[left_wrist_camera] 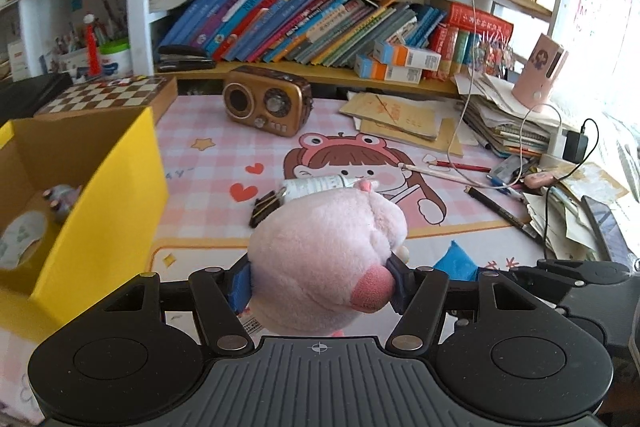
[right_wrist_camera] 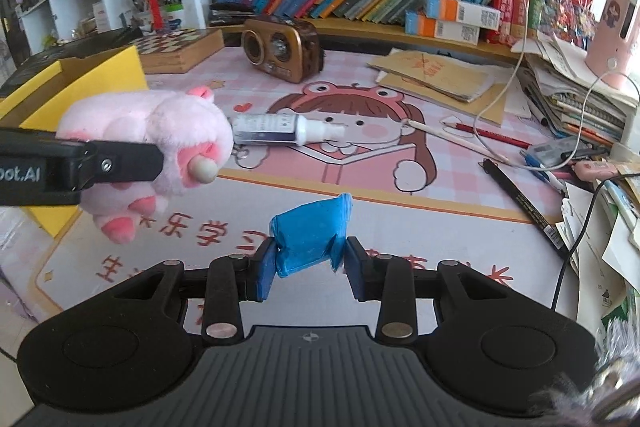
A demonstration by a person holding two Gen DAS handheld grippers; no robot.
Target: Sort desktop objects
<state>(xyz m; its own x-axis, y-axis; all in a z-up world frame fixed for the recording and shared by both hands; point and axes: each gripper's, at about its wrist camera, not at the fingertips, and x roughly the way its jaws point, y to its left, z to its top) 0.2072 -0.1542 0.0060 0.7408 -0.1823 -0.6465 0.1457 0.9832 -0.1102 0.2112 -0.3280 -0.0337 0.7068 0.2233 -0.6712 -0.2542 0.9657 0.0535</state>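
— Two things are held at once. The left hand-held gripper (left_wrist_camera: 320,285) is clenched around a pink plush toy (left_wrist_camera: 326,259), held above the desk (left_wrist_camera: 208,163) just right of the yellow box (left_wrist_camera: 100,195). The right hand-held gripper (right_wrist_camera: 308,267) pinches a blue crumpled packet (right_wrist_camera: 310,235).

— How would the plush handle?

— Light and soft, I'd judge. The pads sink into its body, so it should not slip, but it can sag or swing. Taking it at the thick middle, as now, looks safest; the feet would flop.

— And the blue packet?

— Thin and crinkly, seemingly very light. It is caught only by its lower end, and the right pad barely touches a corner, so it could twist loose.

— What about the rest?

— A white spray bottle (right_wrist_camera: 280,129) lies on the desk; stiff, smooth and likely to roll, best gripped across the barrel.

— Any writing?

— "bot.AI" shows on the left gripper's side in the right view. Red Chinese characters run along the mat's border; the bottle's label is too small to read.
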